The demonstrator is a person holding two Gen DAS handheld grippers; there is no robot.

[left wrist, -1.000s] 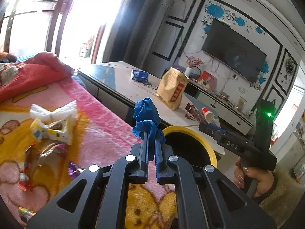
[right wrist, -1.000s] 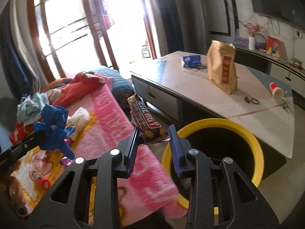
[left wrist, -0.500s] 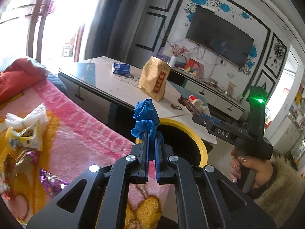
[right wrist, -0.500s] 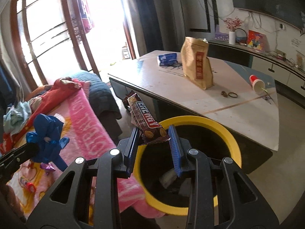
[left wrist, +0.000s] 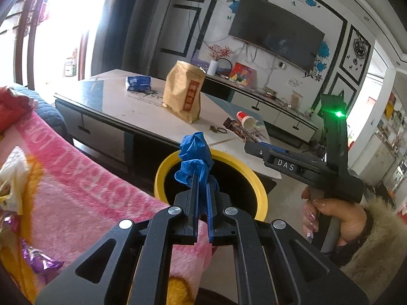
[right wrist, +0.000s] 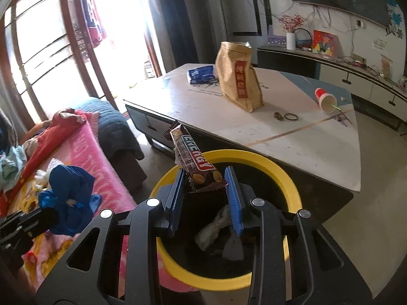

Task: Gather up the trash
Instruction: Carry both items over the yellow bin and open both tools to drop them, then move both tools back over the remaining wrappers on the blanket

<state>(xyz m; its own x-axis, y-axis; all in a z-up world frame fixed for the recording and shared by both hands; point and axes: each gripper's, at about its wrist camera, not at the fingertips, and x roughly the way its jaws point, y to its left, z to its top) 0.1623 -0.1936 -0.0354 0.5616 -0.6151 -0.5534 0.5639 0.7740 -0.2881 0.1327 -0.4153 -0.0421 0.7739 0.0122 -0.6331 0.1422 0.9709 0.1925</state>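
Your left gripper [left wrist: 202, 180] pinches a blue glove [left wrist: 194, 156], your right gripper [right wrist: 206, 185] an energy-bar wrapper [right wrist: 194, 158] (both over the yellow bin [right wrist: 290, 185], frame centre, likely for dropping).

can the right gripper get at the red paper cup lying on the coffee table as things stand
Probably not yet. The right gripper is shut on a snack bar wrapper, so its fingers are occupied, and the yellow-rimmed bin sits between it and the red paper cup across the table.
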